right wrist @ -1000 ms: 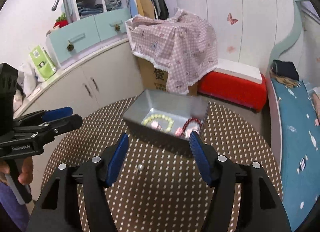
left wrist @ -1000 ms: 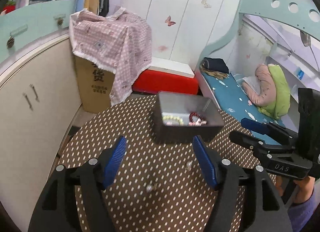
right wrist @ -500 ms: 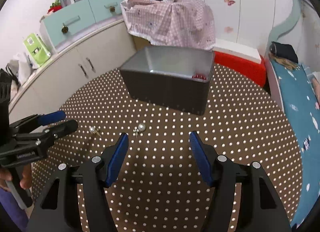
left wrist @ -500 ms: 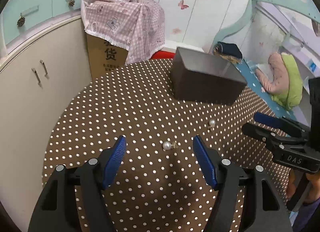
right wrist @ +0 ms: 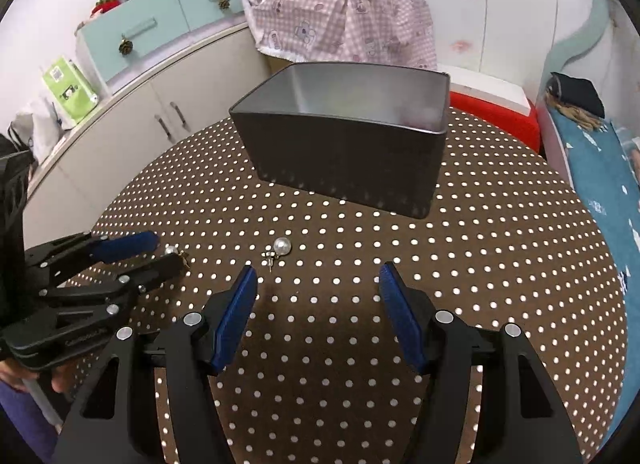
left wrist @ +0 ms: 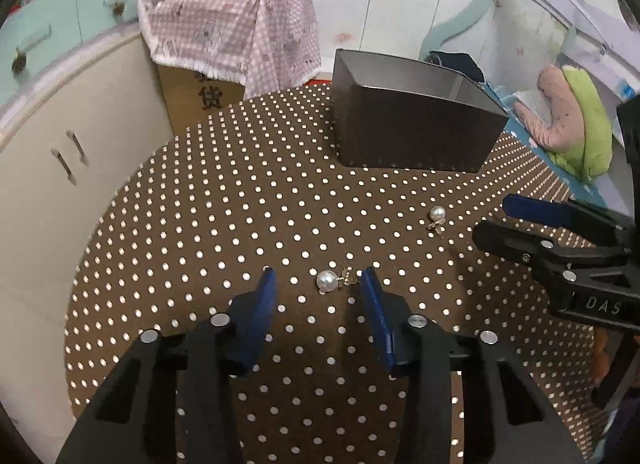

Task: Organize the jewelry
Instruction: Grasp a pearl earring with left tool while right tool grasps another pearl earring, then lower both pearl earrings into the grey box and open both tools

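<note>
Round brown table with white polka dots (left wrist: 240,192), dark open box (right wrist: 344,152) set at its far side, right gripper (right wrist: 316,296) held apart over bare cloth, left gripper (left wrist: 316,288) with jaws just closing, not yet touching the pearl earring (left wrist: 326,282) between them, second pearl earring (left wrist: 437,214) lying nearer the box.

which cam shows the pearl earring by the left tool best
The left wrist view: the pearl earring lies unobstructed between the left tool blue pads. The right wrist view shows it small and partly hidden behind that tool.
</note>
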A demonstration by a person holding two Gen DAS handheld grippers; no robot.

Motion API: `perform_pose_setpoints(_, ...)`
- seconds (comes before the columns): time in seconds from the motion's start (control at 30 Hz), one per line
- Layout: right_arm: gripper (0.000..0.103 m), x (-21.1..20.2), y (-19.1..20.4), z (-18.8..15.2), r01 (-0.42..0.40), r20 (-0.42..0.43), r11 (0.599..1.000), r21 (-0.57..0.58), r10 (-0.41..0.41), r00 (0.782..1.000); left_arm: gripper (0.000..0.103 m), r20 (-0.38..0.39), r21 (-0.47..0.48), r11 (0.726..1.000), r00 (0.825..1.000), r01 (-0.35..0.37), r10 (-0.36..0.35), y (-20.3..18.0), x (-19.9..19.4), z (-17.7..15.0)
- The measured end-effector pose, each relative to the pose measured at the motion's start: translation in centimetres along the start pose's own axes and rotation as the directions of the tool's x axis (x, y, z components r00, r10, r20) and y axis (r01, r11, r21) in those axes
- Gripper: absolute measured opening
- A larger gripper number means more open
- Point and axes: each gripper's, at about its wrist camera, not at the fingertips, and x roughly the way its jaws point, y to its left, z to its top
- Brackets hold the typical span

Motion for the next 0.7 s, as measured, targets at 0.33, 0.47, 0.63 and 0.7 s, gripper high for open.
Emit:
perform_pose_setpoints(0.33, 0.062, 1.9, 1.8, 0.7, 0.012, -0.004, 0.999, -0.041, -0.012, 1.0, 0.012, 0.011, 0.003, 1.0, 1.0, 0.001, -0.001, 1.0, 0.0, 0.2)
perform_pose_setpoints(0.47, 0.061, 2.4, 2.6, 0.9, 0.015, -0.006, 0.998, -0.061, -0.015, 1.0, 0.012, 0.03, -0.018, 1.0, 0.999, 0.012, -0.011, 1.8, -0.6, 0.6)
perform_pose_setpoints(0.63, 0.044, 2.8, 3.0, 1.1, 0.011, -0.011, 0.998, -0.069, -0.012, 1.0, 0.012, 0.037, -0.023, 1.0, 0.999, 0.01, -0.009, 1.9, -0.9, 1.1)
perform_pose_setpoints(0.7, 0.038, 2.9, 3.2, 1.0, 0.03, -0.01, 0.996, -0.085, -0.031, 0.999, 0.012, 0.039, -0.031, 0.999, 0.999, 0.02, -0.019, 1.9, -0.9, 1.2)
